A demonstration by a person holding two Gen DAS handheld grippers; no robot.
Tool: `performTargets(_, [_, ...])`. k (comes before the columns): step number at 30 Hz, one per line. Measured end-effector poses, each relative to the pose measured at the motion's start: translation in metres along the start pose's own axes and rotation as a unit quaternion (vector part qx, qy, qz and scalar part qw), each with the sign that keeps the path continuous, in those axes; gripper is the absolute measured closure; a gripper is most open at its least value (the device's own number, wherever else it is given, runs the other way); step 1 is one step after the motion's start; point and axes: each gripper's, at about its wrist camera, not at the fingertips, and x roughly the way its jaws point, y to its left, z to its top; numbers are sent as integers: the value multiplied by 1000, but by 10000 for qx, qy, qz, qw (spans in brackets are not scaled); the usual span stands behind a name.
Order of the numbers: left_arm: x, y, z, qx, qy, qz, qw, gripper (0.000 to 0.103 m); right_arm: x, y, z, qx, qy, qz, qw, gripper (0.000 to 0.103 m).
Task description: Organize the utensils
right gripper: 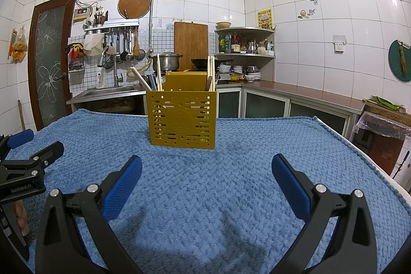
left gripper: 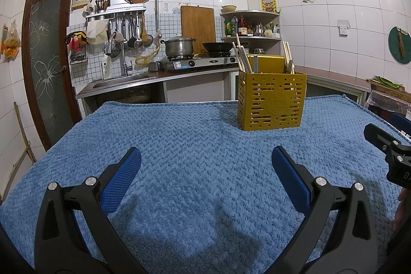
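A: Utensil holder (right gripper: 181, 117), mustard yellow with slotted walls: where does it stand?

B: Upright on the blue towel (right gripper: 205, 197) covering the table, ahead of both tools and well apart from them.

A: Nearest the lenses?

B: The left gripper (left gripper: 206, 163), jaws spread wide, blue pads (left gripper: 120, 181) over bare towel, holding nothing. The right gripper (right gripper: 206, 170) is likewise spread wide and empty. Each shows at the edge of the other's view, side by side.

A: Contents of the holder?

B: Pale chopsticks (right gripper: 159, 72) lean out of the top, some at the left side, some at the right; a darker handle (right gripper: 208, 84) sits among the right-hand ones.

A: Beyond the table?

B: A steel sink (left gripper: 120, 80), a lidded pot (left gripper: 179, 45) and a wok (left gripper: 217, 46) on the stove, a wooden cutting board (left gripper: 197, 26) against the tiled wall, and a corner shelf (left gripper: 250, 25) of bottles.
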Motion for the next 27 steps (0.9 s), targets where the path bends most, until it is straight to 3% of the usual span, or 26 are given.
performTargets(27, [3, 2, -2, -30, 110, 32, 9999, 5, 0, 1, 1, -8, -1, 0, 10000, 4])
